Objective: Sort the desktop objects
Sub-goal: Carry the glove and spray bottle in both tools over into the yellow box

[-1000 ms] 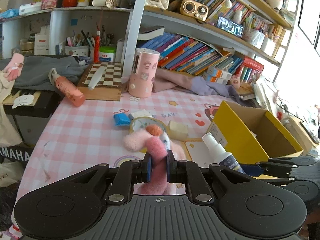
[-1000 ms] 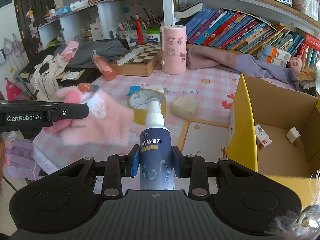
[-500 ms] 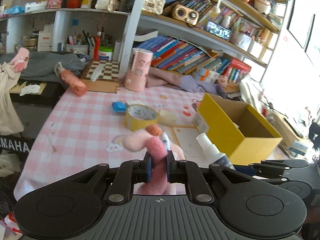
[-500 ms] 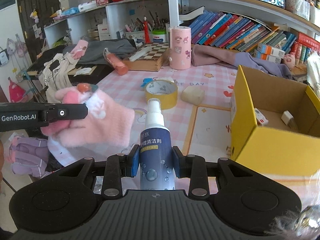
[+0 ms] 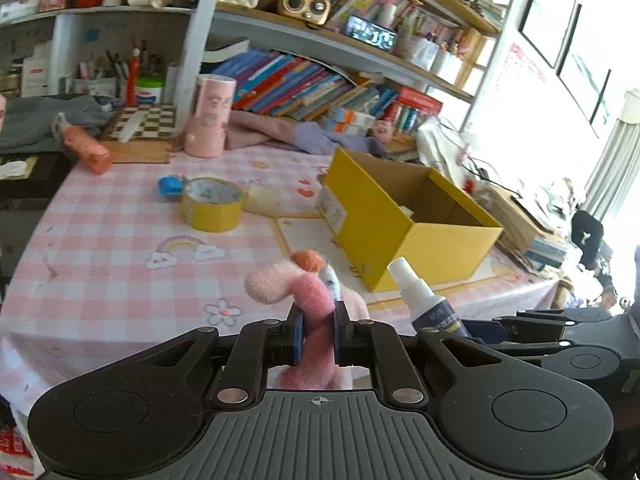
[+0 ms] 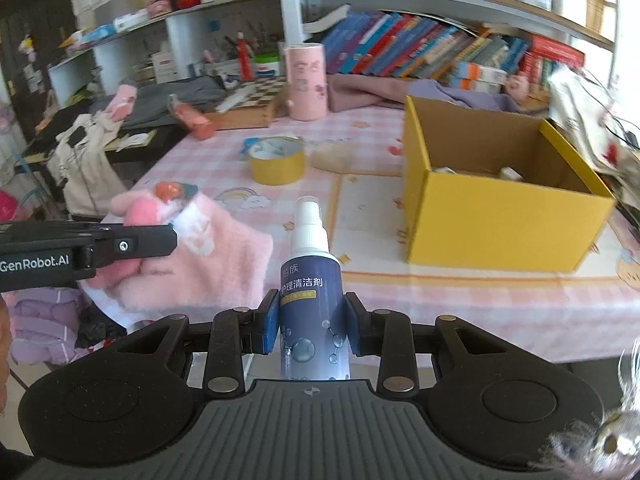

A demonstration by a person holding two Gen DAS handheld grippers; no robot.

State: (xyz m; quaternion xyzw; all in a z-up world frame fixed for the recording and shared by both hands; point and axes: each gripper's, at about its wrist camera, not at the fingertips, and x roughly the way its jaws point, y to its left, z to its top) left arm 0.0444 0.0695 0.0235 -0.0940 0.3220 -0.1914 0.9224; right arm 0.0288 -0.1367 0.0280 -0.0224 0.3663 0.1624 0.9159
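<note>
okay, surface is a table with a pink-and-white checked cloth printed with a rainbow, flowers and hearts; its near edge hangs down in front of both cameras. behind it runs shelving packed with leaning books, a small retro radio, pens and bottles. bright windows sit off to the right in the left wrist view. left of the table are a dark bench and clothes piled on it.

on the cloth: yellow tape roll mid-table, blue item just behind it on the left, pale block just right of it. pink cylinder container stands upright at the back, next to a checkerboard. an orange-pink bottle lies tilted near the left edge.

open yellow cardboard box sits on the right side of the table near the front edge, with small white items inside. bare cloth lies between the box and the tape roll, and in front of the roll out to the near edge.

left gripper jaws clamped on a pink fuzzy glove, held off the table edge. right gripper jaws clamped on the blue spray bottle, upright, white nozzle up, just in front of the table edge, left of the box. glove and bottle sit side by side, apart.
</note>
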